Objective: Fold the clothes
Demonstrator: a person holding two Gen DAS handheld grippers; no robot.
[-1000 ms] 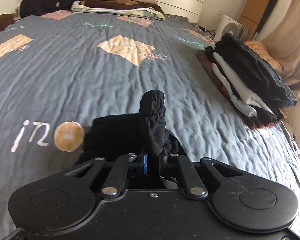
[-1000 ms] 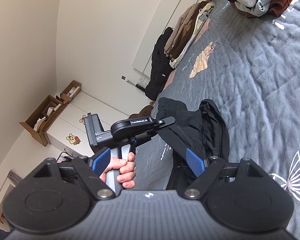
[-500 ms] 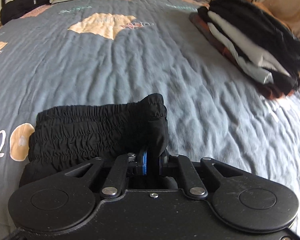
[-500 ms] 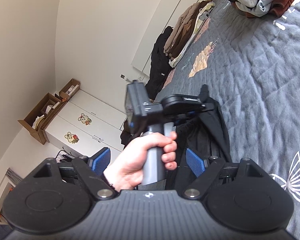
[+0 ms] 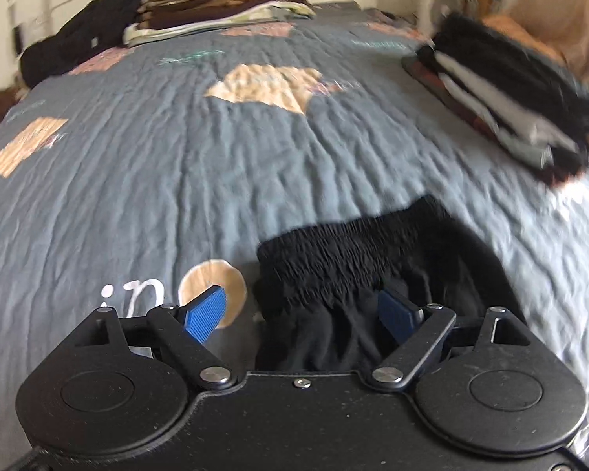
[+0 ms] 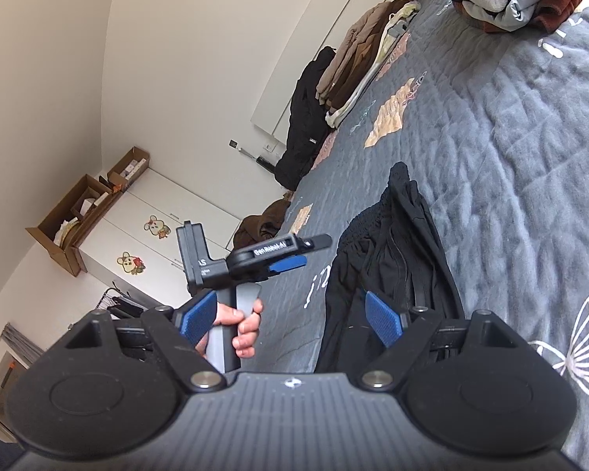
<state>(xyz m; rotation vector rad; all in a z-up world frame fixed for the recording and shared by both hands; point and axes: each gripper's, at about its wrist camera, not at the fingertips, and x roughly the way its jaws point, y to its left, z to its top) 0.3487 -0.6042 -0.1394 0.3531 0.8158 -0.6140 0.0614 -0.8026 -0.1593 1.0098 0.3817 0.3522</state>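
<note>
A black garment with a gathered elastic waistband [image 5: 357, 251] lies folded on the grey quilt [image 5: 176, 180], close in front of me. My left gripper [image 5: 300, 314] hovers just above its near edge; its jaws are opening and the blue pads [image 5: 206, 314] press on nothing, though cloth lies below the right pad. In the right wrist view the same garment [image 6: 392, 259] stretches ahead, and my right gripper [image 6: 292, 320] stands open over its near end. A hand [image 6: 243, 325] holds the left gripper [image 6: 290, 259] to the left of the garment.
A folded stack of black, white and brown clothes [image 5: 506, 98] sits at the bed's right edge. Another stack of brown and beige clothes [image 5: 216, 8] and a black heap [image 5: 82, 47] lie by the headboard. White cupboards with cardboard boxes [image 6: 86, 204] stand beyond the bed.
My left gripper, earlier shut on the garment's waistband, has spread its jaws and let it go. The waistband now lies flat on the folded garment. The right gripper has stayed where it was.
</note>
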